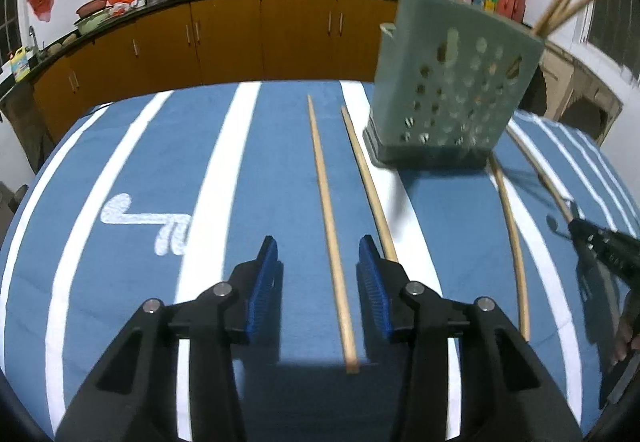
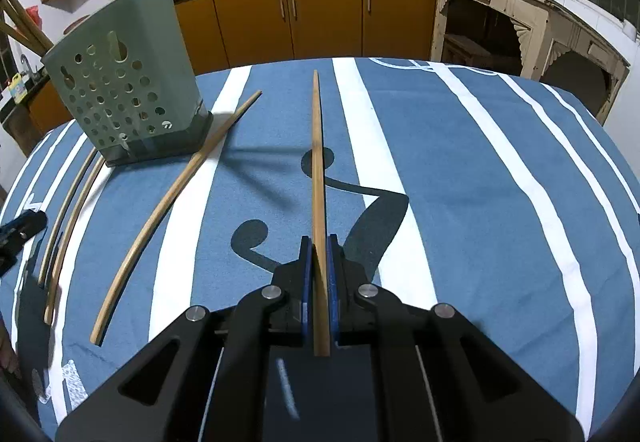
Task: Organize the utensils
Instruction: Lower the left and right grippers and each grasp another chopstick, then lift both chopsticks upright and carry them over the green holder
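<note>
Chopsticks on a blue, white-striped cloth [image 2: 480, 201] over the counter.
Orange cabinets [image 2: 320, 13] line the back wall; right claw [image 2: 319, 254] clamps one chopstick [image 2: 317, 161], left claw [image 1: 318, 254] straddles another [image 1: 330, 226], unpinched.

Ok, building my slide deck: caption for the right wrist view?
Right gripper shut on a chopstick, green holder nearby.
</note>
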Demonstrator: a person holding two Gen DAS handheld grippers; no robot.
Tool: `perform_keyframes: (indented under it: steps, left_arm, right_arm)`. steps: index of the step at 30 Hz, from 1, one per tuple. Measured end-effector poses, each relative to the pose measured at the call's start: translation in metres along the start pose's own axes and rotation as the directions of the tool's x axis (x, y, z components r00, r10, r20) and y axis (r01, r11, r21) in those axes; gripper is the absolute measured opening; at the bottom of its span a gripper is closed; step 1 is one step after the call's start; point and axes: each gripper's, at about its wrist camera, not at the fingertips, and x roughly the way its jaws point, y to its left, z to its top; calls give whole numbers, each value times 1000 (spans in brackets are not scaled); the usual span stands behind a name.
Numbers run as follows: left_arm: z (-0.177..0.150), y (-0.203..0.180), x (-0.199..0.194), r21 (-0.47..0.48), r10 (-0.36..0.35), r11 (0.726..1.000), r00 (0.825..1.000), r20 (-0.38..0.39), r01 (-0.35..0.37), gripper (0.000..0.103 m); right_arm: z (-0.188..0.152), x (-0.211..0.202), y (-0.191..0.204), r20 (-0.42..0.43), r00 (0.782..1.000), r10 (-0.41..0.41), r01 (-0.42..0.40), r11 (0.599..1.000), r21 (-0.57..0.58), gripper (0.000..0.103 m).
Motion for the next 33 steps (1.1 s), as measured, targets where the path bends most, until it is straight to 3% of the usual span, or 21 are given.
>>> perform_keyframes:
  steps: [4, 8, 17, 22, 26, 33]
  left_arm:
    - [0, -8, 13, 23, 18, 1000, 999, -49, -17, 29]
    - [1, -8, 15, 36, 28, 999, 998, -55, -26, 8]
    - [1, 22, 12, -11, 84, 996, 995, -58, -85, 8]
    - [1, 27, 11, -34, 62, 997, 996, -58, -64, 8]
    - [-3, 26, 7, -43, 32, 998, 998, -55, -34, 15]
    - [-5, 21, 6, -16, 47, 999, 997, -58, -48, 18]
  right_arm:
    - [2, 0, -1, 0, 1000, 1, -1, 1000, 1, 8]
    - [1, 0, -1, 0, 1000, 3, -3, 1000, 2, 8]
    - [3, 1, -7, 4, 1000, -8, 7, 999, 32, 8]
    - [2, 0, -7, 4, 1000, -8, 8, 999, 37, 8]
    - [1, 0, -7, 5, 1000, -7, 7, 999, 40, 8]
    - [-4, -4, -9, 5, 1000, -4, 4, 999, 38, 8]
